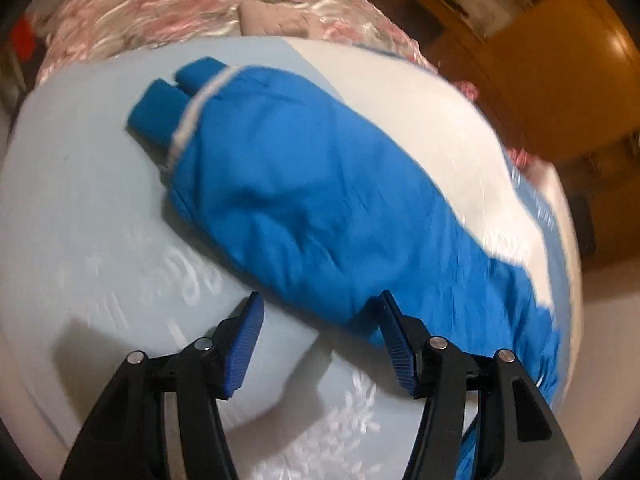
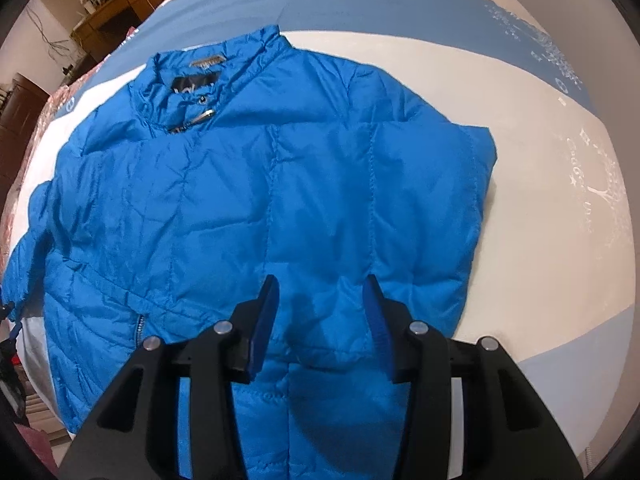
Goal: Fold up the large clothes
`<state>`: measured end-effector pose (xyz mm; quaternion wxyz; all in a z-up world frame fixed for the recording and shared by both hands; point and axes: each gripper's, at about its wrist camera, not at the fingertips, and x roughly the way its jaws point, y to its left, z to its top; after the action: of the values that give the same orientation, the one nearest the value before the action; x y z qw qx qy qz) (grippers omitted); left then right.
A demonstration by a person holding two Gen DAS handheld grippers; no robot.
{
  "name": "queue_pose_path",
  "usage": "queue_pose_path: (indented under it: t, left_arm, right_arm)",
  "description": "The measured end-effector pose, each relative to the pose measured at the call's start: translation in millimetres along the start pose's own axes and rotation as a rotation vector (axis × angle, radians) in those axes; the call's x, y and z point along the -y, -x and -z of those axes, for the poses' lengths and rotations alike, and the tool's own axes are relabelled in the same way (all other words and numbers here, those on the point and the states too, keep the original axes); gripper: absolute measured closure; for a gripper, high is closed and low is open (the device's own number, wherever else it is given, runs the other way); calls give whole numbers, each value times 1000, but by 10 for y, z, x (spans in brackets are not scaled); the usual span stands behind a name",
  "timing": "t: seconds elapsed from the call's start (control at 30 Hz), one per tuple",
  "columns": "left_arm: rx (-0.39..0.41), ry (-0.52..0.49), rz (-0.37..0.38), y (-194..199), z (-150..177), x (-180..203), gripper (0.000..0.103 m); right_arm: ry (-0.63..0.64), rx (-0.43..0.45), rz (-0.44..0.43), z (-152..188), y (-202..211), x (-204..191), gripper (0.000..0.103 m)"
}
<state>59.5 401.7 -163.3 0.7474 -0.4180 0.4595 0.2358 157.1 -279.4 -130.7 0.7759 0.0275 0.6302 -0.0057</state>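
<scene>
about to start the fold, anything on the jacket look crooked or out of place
One thing: in the right wrist view the blue jacket lies flat and zipped, but its sleeve at the picture's left trails off toward the bed edge, while the other side ends in a straight edge. No damage shows.

Both the left gripper (image 1: 320, 340) and the right gripper (image 2: 320, 320) are built of black plastic arms, joined by round silver pins and tipped with ribbed blue fingers (image 1: 244, 352).
</scene>
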Motion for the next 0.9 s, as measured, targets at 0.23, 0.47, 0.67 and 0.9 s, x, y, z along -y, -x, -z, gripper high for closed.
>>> queue_pose_path:
  t: [0.23, 0.47, 0.67, 0.9]
  left_arm:
    - [45, 69, 29, -85, -247, -103, 43]
    - [99, 110, 4, -39, -189, -152, 85]
    - [122, 106, 11, -46, -141, -168, 91]
    - [159, 87, 36, 84, -129, -82, 98]
  right_arm:
    - [-1, -28, 17, 18, -146, -3, 60]
    - [-20, -45, 16, 37, -281, 43, 60]
    - [-15, -45, 27, 15, -412, 60, 60]
    - [-24, -44, 12, 5, -457, 121, 60]
